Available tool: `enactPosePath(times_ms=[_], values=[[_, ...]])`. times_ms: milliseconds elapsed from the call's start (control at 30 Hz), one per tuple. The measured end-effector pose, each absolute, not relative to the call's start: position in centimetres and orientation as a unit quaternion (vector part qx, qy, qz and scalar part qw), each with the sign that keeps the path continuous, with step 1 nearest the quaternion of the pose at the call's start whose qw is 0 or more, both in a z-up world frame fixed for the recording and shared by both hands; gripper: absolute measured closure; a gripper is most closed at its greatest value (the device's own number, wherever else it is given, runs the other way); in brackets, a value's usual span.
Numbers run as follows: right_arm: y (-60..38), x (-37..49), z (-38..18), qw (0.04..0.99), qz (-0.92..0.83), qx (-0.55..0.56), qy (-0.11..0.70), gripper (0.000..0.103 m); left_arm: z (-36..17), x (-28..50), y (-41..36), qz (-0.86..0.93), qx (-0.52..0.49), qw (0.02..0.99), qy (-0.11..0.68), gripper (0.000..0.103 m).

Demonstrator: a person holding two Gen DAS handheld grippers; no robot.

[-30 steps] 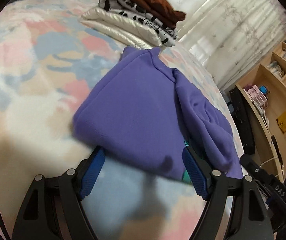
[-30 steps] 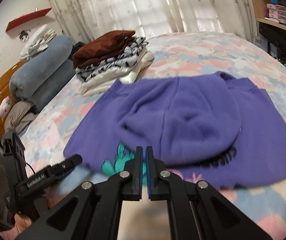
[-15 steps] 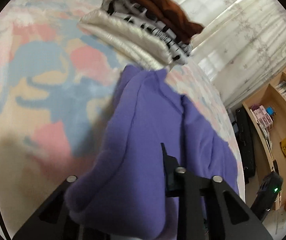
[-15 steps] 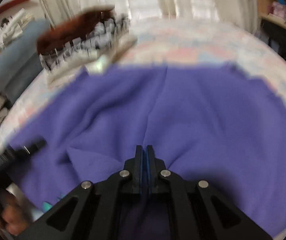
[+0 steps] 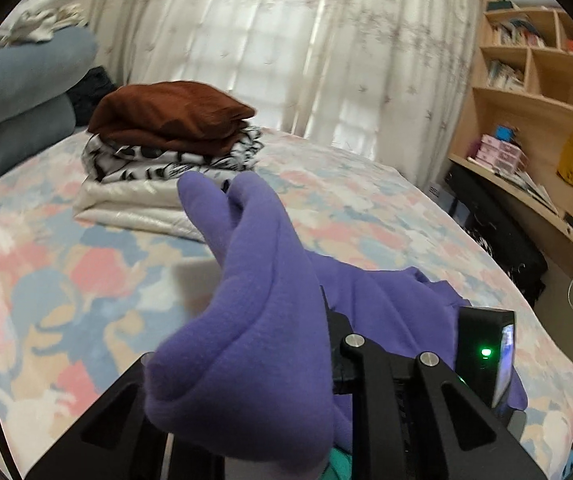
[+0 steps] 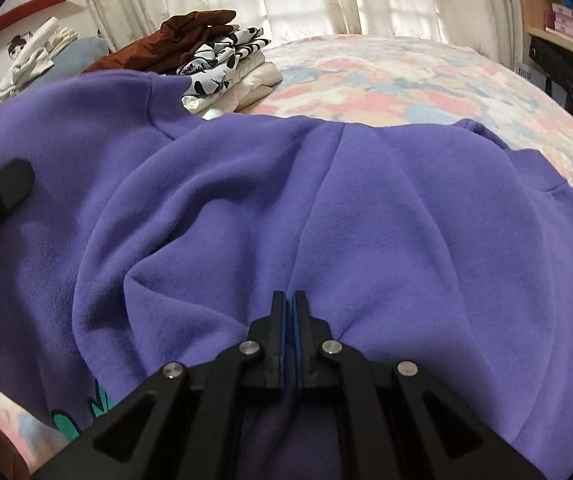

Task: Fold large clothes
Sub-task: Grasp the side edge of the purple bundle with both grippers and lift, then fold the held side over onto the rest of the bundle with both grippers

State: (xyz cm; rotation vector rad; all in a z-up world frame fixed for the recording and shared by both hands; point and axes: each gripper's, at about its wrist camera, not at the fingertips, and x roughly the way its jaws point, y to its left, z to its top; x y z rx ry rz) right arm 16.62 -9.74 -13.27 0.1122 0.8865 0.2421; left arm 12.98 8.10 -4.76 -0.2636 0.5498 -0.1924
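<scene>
Left wrist view: your left tongs [image 5: 326, 392] are clamped on a bunched edge of the purple sweatshirt [image 5: 254, 320], lifted off the bed [image 5: 66, 280]; the rest trails on the bed to the right, and the folded stack [image 5: 166, 152] at the back looks finished. Right wrist view: your right tongs [image 6: 289, 334] are pinched tight on a gather of the purple sweatshirt [image 6: 366, 208], which spreads wrinkled ahead, so I judge this fold is mid-way, with flattening and stacking left.

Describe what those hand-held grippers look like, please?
Each is matte black plastic with triangular cut-outs and silver round bolts. The right hand-held gripper has blue pads between two flat fingers. The left hand-held gripper looks alike; a black box with a green light sits beside it.
</scene>
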Motion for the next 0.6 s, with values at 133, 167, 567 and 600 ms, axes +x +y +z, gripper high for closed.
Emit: enactPosePath(times_ms=[133, 167, 567, 600], values=[[-10.9, 16.9, -13.4, 0.886, 0.132, 0.093, 0.435, 0.100, -3.3, 12.6, 6.0, -0.110, -0.114, 0.951, 0.267, 0.086], [-11.1, 17.0, -13.4, 0.883, 0.135, 0.102, 0.437, 0.100, -2.9, 12.5, 5.3, -0.114, -0.107, 0.951, 0.266, 0.086], [-18.7, 15.5, -11.3, 0.810, 0.214, 0.264, 0.478, 0.096, 0.6, 11.8, -3.1, -0.148, -0.025, 0.950, 0.274, 0.086], [-20.1, 14.7, -10.4, 0.816, 0.206, 0.267, 0.469, 0.096, 0.7, 11.7, -3.9, -0.150, -0.018, 0.949, 0.275, 0.086]])
